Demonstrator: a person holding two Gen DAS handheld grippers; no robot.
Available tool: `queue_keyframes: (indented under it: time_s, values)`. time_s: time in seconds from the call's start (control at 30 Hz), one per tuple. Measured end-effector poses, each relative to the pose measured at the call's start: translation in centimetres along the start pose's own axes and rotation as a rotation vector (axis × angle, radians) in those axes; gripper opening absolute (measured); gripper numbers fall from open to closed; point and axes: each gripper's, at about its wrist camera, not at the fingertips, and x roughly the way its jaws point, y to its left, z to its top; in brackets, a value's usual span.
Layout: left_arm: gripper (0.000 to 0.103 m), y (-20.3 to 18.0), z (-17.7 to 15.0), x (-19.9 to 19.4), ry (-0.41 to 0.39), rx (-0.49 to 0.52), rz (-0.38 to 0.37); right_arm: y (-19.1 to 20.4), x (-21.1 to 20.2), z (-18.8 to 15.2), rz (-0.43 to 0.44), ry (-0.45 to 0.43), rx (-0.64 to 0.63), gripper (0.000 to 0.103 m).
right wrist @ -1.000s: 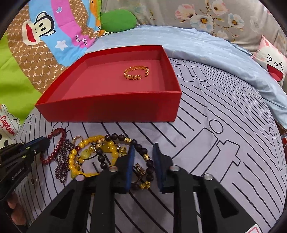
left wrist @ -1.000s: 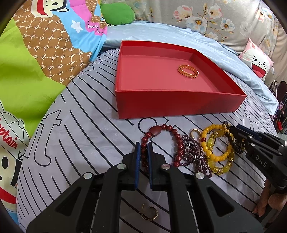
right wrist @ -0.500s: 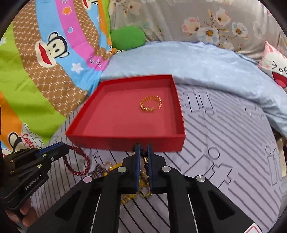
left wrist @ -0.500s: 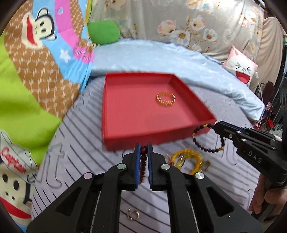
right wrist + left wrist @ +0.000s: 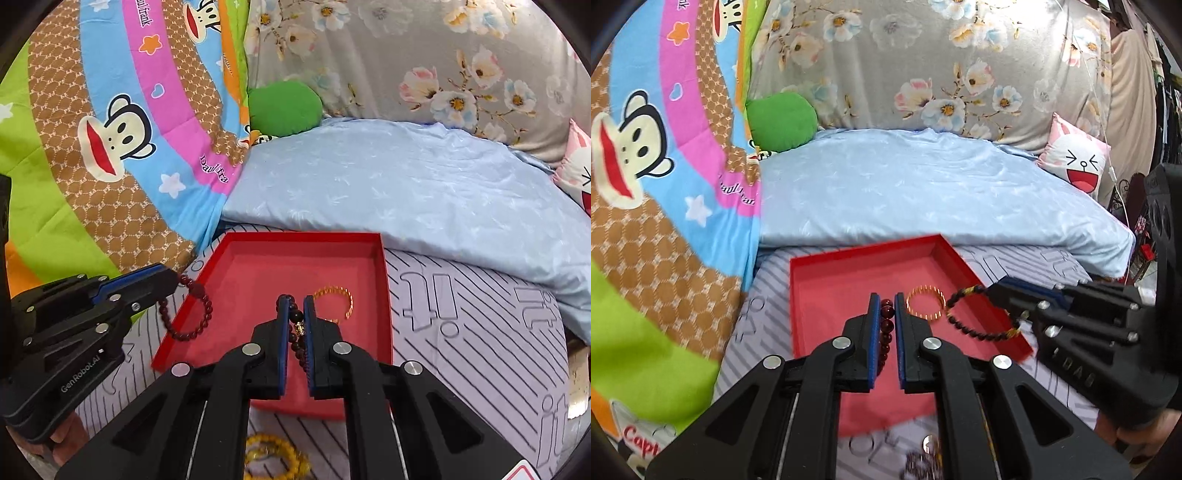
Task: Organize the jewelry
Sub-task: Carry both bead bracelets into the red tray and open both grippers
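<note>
- The red tray [image 5: 809, 295] lies on the striped grey sheet [image 5: 480, 332], just in front of the pale blue quilt [image 5: 923, 192]; every place below is given from this tray.
- The left gripper [image 5: 886, 301] hangs over the tray's floor, clamped on the red bead bracelet [image 5: 887, 325], whose beads run down between its blue pads.
- From the right wrist view, that bracelet's loop [image 5: 192, 314] dangles across the tray's left wall, partly over the sheet.
- The right gripper [image 5: 295, 301] hangs over the middle of the tray, pinched on the dark bead bracelet [image 5: 297, 332], which carries a small gold charm.
- From the left wrist view, the dark loop [image 5: 975, 321] hangs over the tray's right wall.
- A gold bangle [image 5: 334, 304] lies on the tray's floor, nearer its right wall and far side, just beside the right gripper's tips.
- A yellow bead bracelet [image 5: 277, 458] lies on the sheet outside the tray's near wall.
- More beads lie there too, but they are too blurred to tell apart.
</note>
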Motion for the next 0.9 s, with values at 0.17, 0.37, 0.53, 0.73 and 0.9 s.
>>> queue_keyframes:
  time_s: [0.17,0.37,0.53,0.73,0.9]
  values:
    - [0.008,0.9,1.2,3.9,0.045,-0.046,-0.049,-0.6,4.2,0.7,0.037,0.071,0.028,0.008]
    - [0.008,1.7,0.5,7.4,0.099,-0.067,-0.04,-1.2,8.0,0.0,0.017,0.136,0.031,0.008]
    - [0.009,2.6,-0.2,9.0,0.111,-0.084,0.004,-1.5,9.2,-0.6,-0.021,0.146,0.022,0.012]
    - [0.038,3.3,-0.4,8.3,0.082,-0.081,0.065,-1.7,8.0,-0.9,-0.059,0.104,0.018,0.034]
    - [0.038,3.2,-0.4,7.1,0.07,-0.076,0.072,-1.3,6.3,-1.1,-0.075,0.08,-0.001,0.035]
